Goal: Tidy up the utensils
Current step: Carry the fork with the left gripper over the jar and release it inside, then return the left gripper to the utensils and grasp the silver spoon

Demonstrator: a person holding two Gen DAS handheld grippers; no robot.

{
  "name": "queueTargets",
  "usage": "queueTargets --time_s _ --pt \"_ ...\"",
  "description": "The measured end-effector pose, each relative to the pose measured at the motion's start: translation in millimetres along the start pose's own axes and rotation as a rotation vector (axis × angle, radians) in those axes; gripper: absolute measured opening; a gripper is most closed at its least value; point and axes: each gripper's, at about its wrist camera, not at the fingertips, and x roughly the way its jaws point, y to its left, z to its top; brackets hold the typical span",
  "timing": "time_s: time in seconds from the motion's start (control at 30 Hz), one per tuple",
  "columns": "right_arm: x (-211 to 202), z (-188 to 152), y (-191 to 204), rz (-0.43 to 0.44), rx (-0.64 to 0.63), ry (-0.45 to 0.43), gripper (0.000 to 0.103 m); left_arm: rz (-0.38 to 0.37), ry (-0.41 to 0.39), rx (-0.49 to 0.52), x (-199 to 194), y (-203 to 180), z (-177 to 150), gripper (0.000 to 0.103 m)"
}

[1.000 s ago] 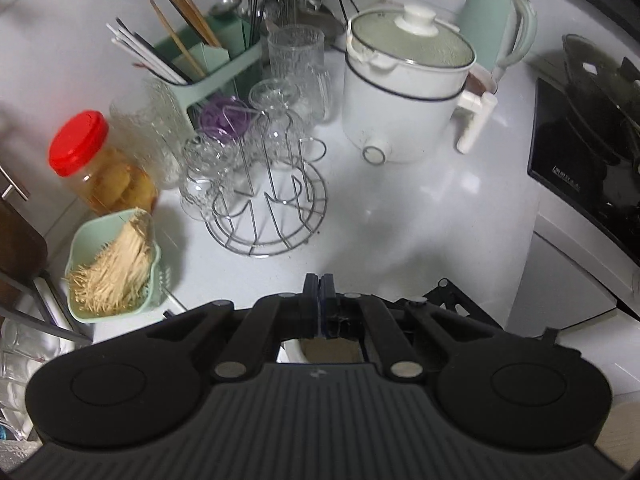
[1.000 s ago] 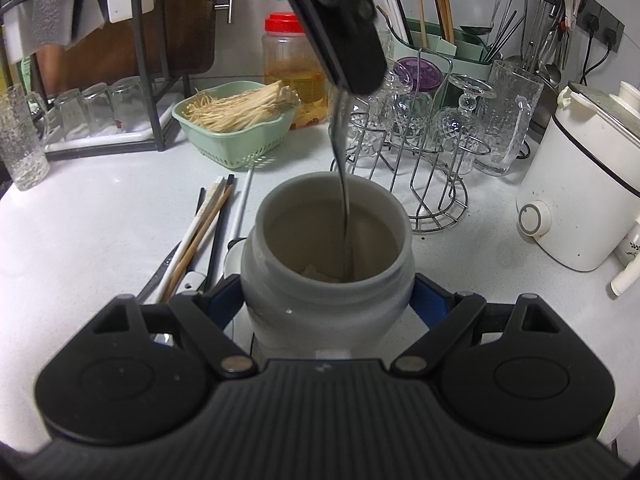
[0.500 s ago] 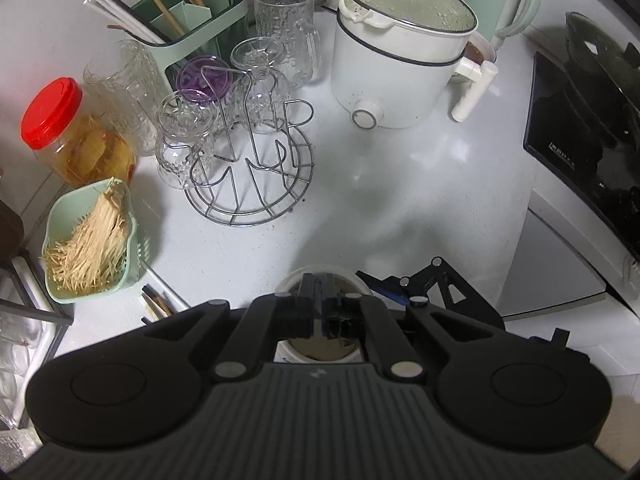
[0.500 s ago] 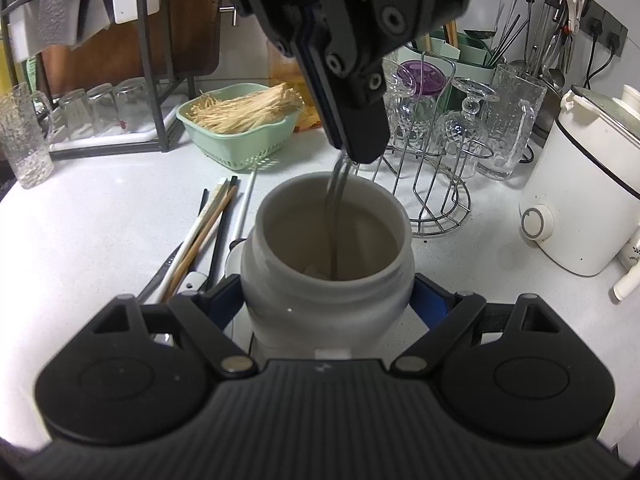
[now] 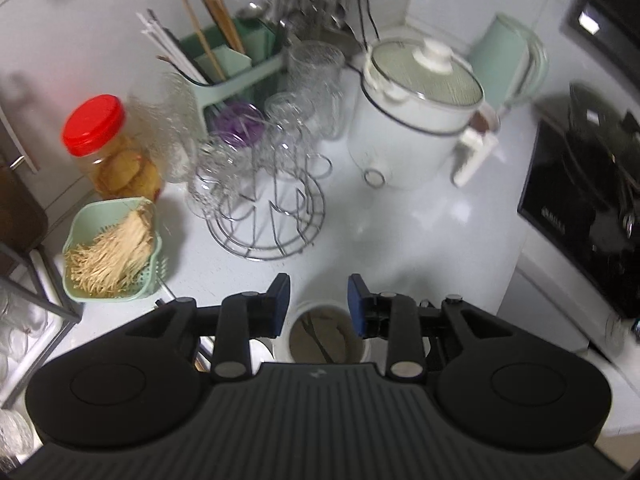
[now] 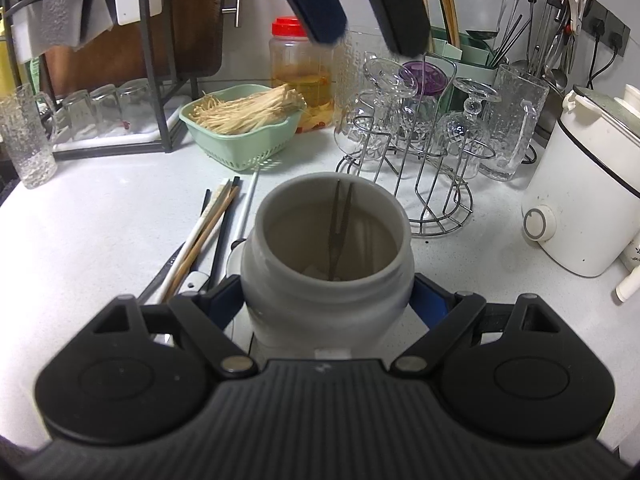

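My right gripper (image 6: 326, 300) is shut on a grey ceramic jar (image 6: 280, 280) that stands upright on the white counter. A pair of dark chopsticks (image 6: 338, 232) leans inside the jar. My left gripper (image 5: 319, 300) is open and empty, held above the jar (image 5: 296, 354); its fingers (image 6: 320, 4) show at the top of the right wrist view. Several loose chopsticks and utensils (image 6: 204, 236) lie on the counter left of the jar.
A wire rack with upturned glasses (image 6: 416, 136) stands behind the jar. A green basket of sticks (image 6: 240, 124), a red-lidded jar (image 6: 300, 76), a green utensil caddy (image 5: 236, 68), a white cooker (image 6: 588, 188) and a stove (image 5: 588, 204) surround the counter.
My left gripper has opened, let go of the dark chopsticks into the jar, and risen away. The right gripper and jar have not moved.
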Motion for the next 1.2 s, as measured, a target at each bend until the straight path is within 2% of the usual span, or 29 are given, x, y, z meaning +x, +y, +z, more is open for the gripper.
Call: queueTargets --time_s 0.17,0.33,0.7,1.2 --pt "-0.3 0.3 -0.6 0.004 -0.003 0.001 0.09 0.029 -0.063 -0.063 -20.4 9.7 -8.7 0.036" --pt "-0.1 0.8 -1.0 0.01 -0.006 0.003 0.09 0.038 -0.093 -0.142 -32.2 24.6 -22.1 0.036" --pt "0.3 1.4 -2.2 0.019 -0.013 0.01 0.09 0.078 -0.112 -0.285 -39.2 56.5 -60.3 0.036" --pt "1.5 3.1 -14.0 0.02 -0.005 0.037 0.09 0.084 -0.119 -0.495 -30.2 94.5 -131.7 0.036"
